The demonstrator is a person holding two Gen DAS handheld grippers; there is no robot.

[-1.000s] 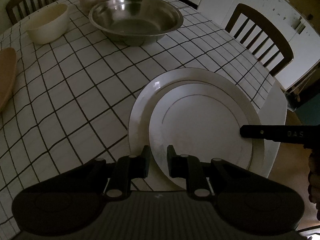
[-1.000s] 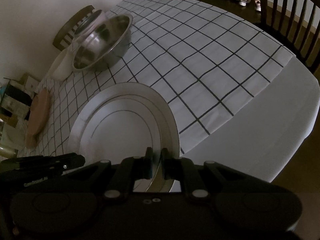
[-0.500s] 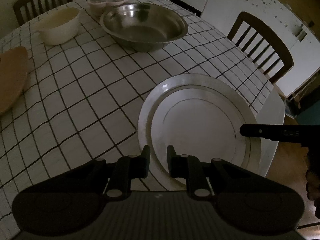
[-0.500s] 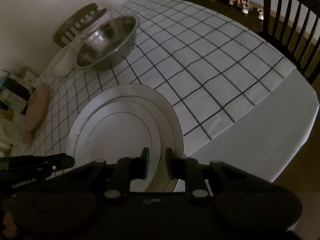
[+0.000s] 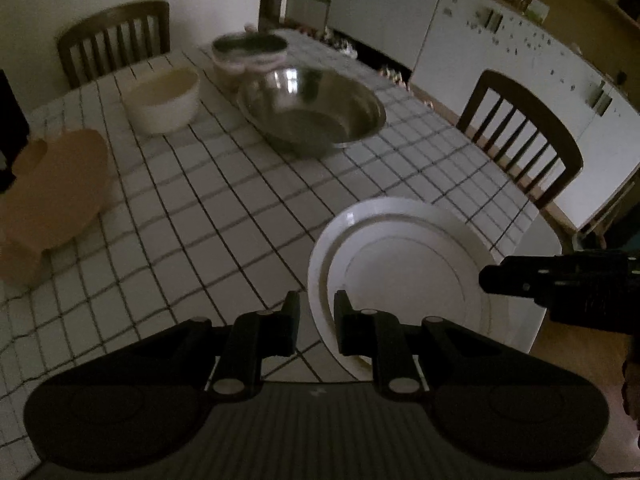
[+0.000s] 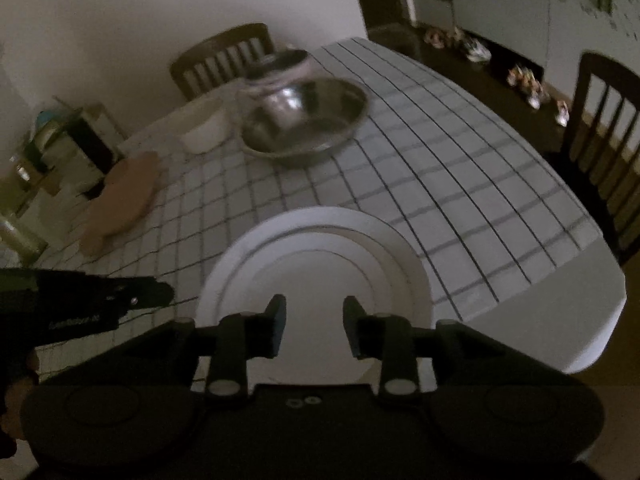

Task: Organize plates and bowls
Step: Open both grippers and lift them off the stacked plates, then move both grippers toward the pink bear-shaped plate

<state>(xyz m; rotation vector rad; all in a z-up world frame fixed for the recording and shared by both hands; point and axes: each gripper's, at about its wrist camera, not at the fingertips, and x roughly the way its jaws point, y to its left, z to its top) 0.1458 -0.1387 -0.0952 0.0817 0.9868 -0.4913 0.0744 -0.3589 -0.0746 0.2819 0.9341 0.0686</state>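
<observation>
— Dim kitchen, is it? What covers the counter [image 5: 208, 208]?

— A white cloth with a thin dark grid, draped over the rounded corner. Slatted wooden chairs [image 5: 520, 132] stand round it, pale cabinets [image 5: 500, 32] behind.

— Where are the plates?

— Two round white plates sit stacked near that rounded corner, close to the edge. The small plate [image 5: 412, 280] is smooth and flat with a faint ring, and lies inside the big plate [image 5: 384, 210], whose broad rim shows all round it.

— And the bowls?

— Toward the far edge. A wide steel bowl [image 5: 312, 112], shiny and shallow, stands nearest the middle. Just beside it, a cream bowl [image 5: 164, 100], matte with thick walls. Behind the steel one, a round pale bowl [image 5: 250, 54] with a dark inside; blurred, so I cannot tell the material.

— Anything else?

— An oval wooden board [image 5: 56, 188] at the left edge, tan and flat.

— The tools?

— The left tool [image 5: 316, 320] has its jaws apart, straddling the near-left rim of the plates; no pad presses on it. The right tool [image 6: 314, 322] has its jaws spread wider, hovering over the near side of the small plate [image 6: 316, 280] and holding nothing. Both are matte black plastic with flat pads.
</observation>
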